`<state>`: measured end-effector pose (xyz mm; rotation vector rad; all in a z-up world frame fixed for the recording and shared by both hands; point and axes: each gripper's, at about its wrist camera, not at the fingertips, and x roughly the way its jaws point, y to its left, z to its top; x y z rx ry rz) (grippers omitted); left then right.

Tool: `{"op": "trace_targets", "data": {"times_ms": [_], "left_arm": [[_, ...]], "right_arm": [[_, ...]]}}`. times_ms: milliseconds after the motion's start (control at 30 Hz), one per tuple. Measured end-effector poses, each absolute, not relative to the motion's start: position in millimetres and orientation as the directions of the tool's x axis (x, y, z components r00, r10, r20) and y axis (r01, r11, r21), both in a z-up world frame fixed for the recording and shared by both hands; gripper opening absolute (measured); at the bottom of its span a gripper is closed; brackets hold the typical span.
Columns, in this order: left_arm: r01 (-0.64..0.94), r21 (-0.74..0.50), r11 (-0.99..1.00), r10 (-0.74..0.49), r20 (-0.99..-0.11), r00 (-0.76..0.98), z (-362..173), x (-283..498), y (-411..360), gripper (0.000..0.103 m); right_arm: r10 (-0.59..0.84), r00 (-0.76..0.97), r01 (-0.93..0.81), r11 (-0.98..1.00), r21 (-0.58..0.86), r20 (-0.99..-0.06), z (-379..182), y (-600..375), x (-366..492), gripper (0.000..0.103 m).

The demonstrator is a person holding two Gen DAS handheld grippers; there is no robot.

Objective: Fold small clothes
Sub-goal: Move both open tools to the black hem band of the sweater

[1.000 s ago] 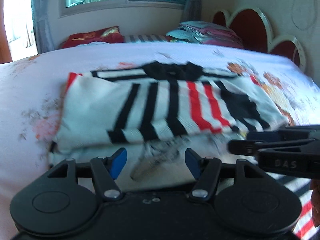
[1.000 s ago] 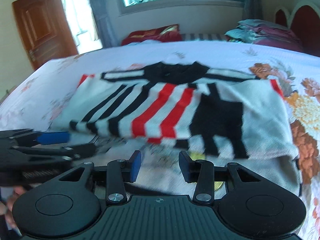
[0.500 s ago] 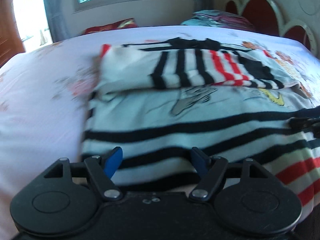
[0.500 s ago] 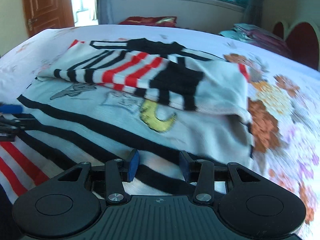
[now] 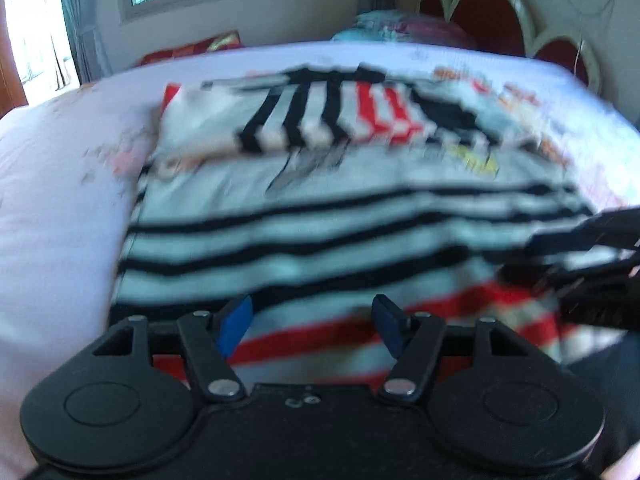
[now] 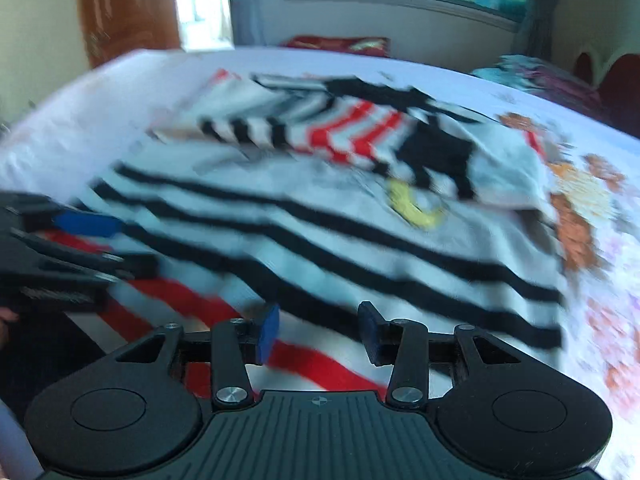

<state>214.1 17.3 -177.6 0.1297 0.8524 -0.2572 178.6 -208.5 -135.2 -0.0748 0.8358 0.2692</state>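
A small white sweater with black and red stripes [image 5: 320, 208] lies flat on the bed, its sleeves folded across the chest at the far end; it also shows in the right wrist view [image 6: 360, 216]. My left gripper [image 5: 312, 324] is open and empty, just above the red-striped hem near the bed's front edge. My right gripper [image 6: 318, 330] is open and empty over the same hem, further right. Each gripper shows at the edge of the other's view. Both views are blurred by motion.
The bed [image 5: 60, 208] has a pale floral sheet. A red pillow [image 5: 192, 46] and a pile of clothes [image 5: 400, 26] lie at the far side, by the scalloped headboard [image 5: 520, 12]. A wooden door [image 6: 124, 4] stands at the left.
Both grippers have pulled back from the folded sleeves toward the hem at the bed's near edge. Both stay open and empty.
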Motion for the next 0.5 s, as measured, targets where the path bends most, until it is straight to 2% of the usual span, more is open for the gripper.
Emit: {"op": "trace_targets", "data": {"times_ms": [267, 400, 500], "left_arm": [[0.244, -0.02, 0.97, -0.177, -0.748, 0.64, -175.2, 178.4, 59.3, 0.067], [0.217, -0.034, 0.976, -0.168, -0.75, 0.64, -171.4, 165.6, 66.8, 0.067], [0.201, -0.051, 0.978, -0.17, -0.752, 0.637, -169.2, 161.6, 70.8, 0.067]], "right_arm": [[0.062, 0.654, -0.102, 0.995, -0.007, -0.754, -129.7, -232.1, 147.0, 0.043], [0.089, 0.699, -0.068, 0.996, 0.058, -0.71, -117.6, -227.7, 120.7, 0.043], [0.078, 0.657, -0.058, 0.997, 0.053, -0.75, -125.9, -219.7, 110.6, 0.043]]}}
